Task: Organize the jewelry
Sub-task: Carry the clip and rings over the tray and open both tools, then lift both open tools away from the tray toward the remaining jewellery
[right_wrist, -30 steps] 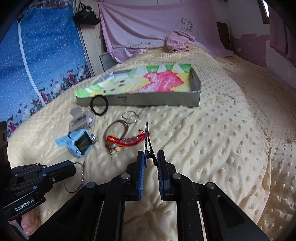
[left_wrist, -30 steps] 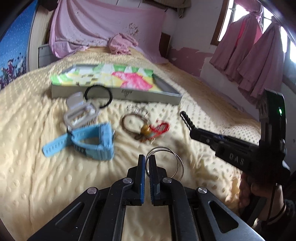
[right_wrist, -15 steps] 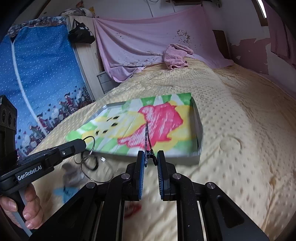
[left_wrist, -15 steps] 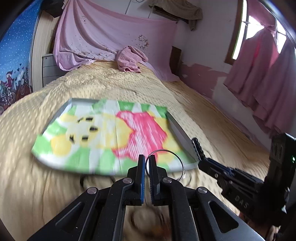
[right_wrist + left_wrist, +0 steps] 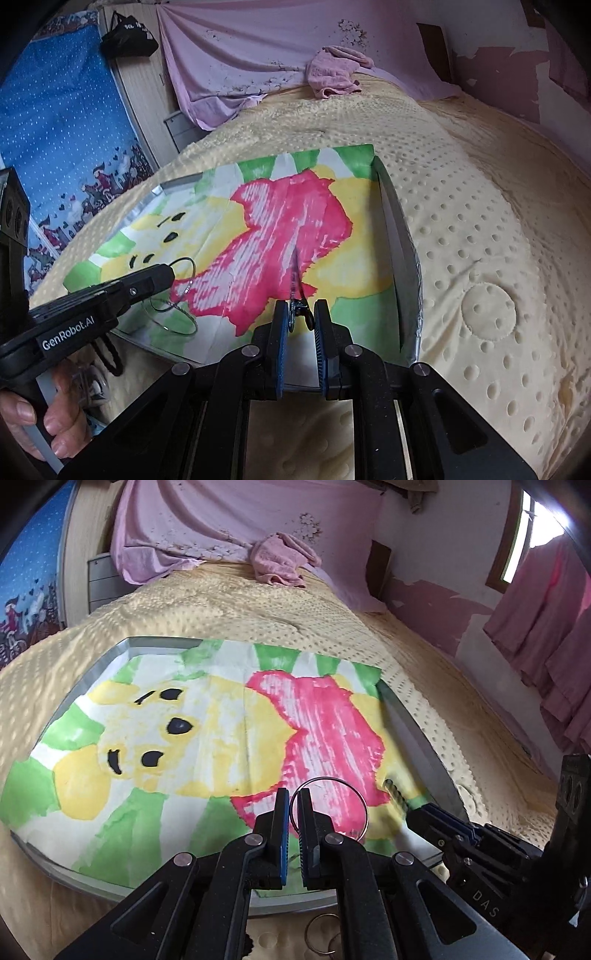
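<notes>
My left gripper [image 5: 293,799] is shut on thin silver bangles [image 5: 347,786] and holds them above the near right part of a grey tray [image 5: 417,731] lined with a painted bear picture. In the right wrist view the left gripper [image 5: 168,275] holds the bangles [image 5: 184,273] over the tray's [image 5: 402,236] near left corner. My right gripper [image 5: 299,314] is shut on a dark toothed hair clip [image 5: 295,284] that points forward above the tray's near edge. The right gripper's [image 5: 406,808] clip tip [image 5: 393,790] shows in the left wrist view.
The tray lies on a cream dotted bedspread [image 5: 480,221]. Small silver rings [image 5: 321,938] lie on the bed just before the tray. A black band [image 5: 109,350] and other pieces lie below the left gripper. A pink cloth [image 5: 280,561] sits at the bed's head.
Both grippers moved forward from over the loose jewelry on the bed to above the tray, each keeping its piece. The tray now fills both views.
</notes>
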The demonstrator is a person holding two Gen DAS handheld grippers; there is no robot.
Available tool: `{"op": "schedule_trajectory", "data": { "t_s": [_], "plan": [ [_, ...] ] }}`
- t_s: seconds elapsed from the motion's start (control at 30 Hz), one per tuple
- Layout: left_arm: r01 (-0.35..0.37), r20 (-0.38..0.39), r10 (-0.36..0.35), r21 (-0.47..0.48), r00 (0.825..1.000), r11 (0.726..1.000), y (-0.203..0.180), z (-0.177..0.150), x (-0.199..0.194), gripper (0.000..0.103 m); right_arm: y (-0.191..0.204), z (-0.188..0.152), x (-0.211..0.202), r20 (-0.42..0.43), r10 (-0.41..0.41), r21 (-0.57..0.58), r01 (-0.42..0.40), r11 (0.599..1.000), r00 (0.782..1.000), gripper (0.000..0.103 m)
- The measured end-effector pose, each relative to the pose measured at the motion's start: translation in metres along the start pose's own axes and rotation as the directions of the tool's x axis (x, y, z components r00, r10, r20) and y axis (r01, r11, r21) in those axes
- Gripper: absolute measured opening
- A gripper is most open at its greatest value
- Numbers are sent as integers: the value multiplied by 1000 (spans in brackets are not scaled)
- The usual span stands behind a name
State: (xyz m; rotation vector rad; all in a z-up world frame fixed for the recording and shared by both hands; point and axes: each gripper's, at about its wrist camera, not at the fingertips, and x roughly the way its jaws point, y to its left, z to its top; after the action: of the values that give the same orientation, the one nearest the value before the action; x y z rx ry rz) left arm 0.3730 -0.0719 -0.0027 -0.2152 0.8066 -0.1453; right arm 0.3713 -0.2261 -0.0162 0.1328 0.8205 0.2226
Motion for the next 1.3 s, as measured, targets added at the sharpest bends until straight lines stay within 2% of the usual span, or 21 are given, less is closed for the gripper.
{"op": "schedule_trajectory", "data": {
  "t_s": [0.07,0.13,0.17,0.2,0.23,0.27,0.3,0.33,0.43,0.47,0.5,0.57,0.63,0.7,0.73,0.8,0.87,1.03,1.3],
  "plan": [
    [-3,-3,3,-17,1000,1000,4,-1,0,5,1,-1,2,-5,-4,-8,4,1000,1000,14],
    [-10,-7,9,-34,1000,999,8,-1,0,7,2,-1,0,4,-3,-6,3,1000,1000,26],
    [-14,-5,14,-40,1000,999,9,-1,-1,9,1,-1,-2,11,-4,-6,4,1000,1000,38],
    [-16,-2,16,-45,1000,999,10,-1,-3,18,2,-2,-5,24,-3,-7,3,1000,1000,44],
    [-18,5,18,-50,1000,999,11,-1,-5,33,3,-3,-8,39,-8,-7,8,1000,999,44],
    [-19,19,20,-56,1000,998,12,0,-8,42,1,-4,-11,47,-10,-6,10,1000,999,44],
    [-32,49,35,-62,998,998,13,-1,-15,61,1,-6,-15,64,-14,-4,14,1000,998,44],
    [-44,81,49,-65,996,997,13,-2,-21,68,-1,-8,-19,77,-20,0,20,1000,997,44],
    [-40,118,47,-59,992,997,14,-3,-34,71,-7,-13,-35,135,-30,26,27,999,990,47],
    [-40,123,47,-59,991,997,15,-2,-37,71,-9,-15,-39,151,-33,33,28,999,988,53],
    [-46,139,53,-57,989,997,15,-4,-44,74,-11,-17,-46,173,-36,40,29,999,984,59],
    [-53,170,61,-46,984,998,15,-7,-55,83,-11,-21,-59,215,-39,48,29,998,976,62],
    [-69,228,73,-25,971,997,14,-16,-73,92,-11,-25,-73,258,-45,47,34,998,965,65],
    [-76,269,76,-12,960,997,16,-22,-86,98,-10,-31,-87,297,-49,47,36,998,954,85],
    [-82,294,80,-7,952,997,16,-27,-94,101,-8,-35,-95,327,-47,46,34,998,944,86],
    [-90,341,88,-9,936,996,20,-37,-110,103,-5,-40,-107,357,-51,45,37,998,933,86],
    [-91,364,89,-13,927,996,23,-44,-121,103,-2,-46,-118,383,-53,42,39,998,922,86],
    [-112,370,114,-28,922,993,36,-65,-143,103,11,-60,-141,428,-44,9,44,999,903,91],
    [-150,386,154,-39,910,988,54,-100,-170,103,32,-82,-162,427,-16,-20,27,999,904,92]
  ]
}}
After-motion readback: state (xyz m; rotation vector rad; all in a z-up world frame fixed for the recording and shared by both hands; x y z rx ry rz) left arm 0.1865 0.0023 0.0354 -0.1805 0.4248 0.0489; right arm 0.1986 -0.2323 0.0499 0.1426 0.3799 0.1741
